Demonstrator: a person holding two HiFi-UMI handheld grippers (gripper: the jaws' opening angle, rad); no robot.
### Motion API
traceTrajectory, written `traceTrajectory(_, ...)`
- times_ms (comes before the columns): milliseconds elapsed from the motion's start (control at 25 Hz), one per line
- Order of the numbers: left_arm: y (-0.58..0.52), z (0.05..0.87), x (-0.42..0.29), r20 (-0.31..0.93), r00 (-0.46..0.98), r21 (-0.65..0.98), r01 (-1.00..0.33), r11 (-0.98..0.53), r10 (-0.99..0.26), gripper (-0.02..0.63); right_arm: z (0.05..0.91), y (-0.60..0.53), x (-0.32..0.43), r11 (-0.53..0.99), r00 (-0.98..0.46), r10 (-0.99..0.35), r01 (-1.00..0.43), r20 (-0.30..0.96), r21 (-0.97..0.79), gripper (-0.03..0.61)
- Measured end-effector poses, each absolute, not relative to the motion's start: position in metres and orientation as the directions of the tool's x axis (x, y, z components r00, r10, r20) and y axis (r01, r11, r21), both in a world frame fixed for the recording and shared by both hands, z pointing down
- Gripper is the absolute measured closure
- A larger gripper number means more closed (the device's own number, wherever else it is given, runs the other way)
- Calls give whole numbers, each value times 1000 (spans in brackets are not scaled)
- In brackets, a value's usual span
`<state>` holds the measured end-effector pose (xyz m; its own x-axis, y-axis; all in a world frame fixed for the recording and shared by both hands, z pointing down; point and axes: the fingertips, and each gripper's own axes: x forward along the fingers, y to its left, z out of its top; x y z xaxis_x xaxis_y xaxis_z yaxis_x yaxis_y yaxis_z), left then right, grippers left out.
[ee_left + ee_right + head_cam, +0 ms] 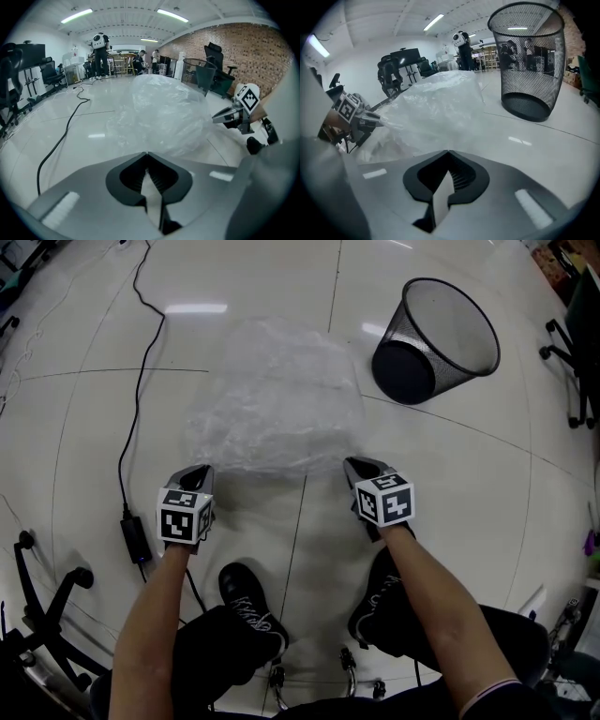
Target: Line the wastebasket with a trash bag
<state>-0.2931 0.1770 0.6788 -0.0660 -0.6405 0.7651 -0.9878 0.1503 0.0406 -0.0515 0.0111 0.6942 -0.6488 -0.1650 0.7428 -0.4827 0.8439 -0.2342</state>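
Two items. Left claw (201, 471) and right claw (355, 466): each pressed together, pinching a near corner of the bag (277, 399). Bag: clear, puffed up, spread on the floor (450, 484) ahead of both claws. Wastebasket (441, 334): black mesh, upright, beyond the bag's far right corner, apart from it.

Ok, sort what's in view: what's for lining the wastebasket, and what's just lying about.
For the job: trash bag, wastebasket, left gripper and right gripper, both shut on the bag's near edge.
Lying about: cable, power adapter, office chair.
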Motion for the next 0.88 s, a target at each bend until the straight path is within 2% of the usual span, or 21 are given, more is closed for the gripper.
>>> traceTrajectory(240, 169, 639, -296, 731, -15, 58, -995, 85, -682, 601, 658, 2, -60, 873, -688, -189, -445, 700, -202, 576)
traceTrajectory(680, 163, 519, -308, 693, 35, -38, -996, -84, -720, 601, 536, -20, -79, 924, -778, -274, -375, 565, -68, 577)
traceTrajectory(880, 163, 471, -309, 659, 50, -25, -996, -87, -751, 601, 488, -28, -74, 936, -802, -299, -352, 518, -5, 577)
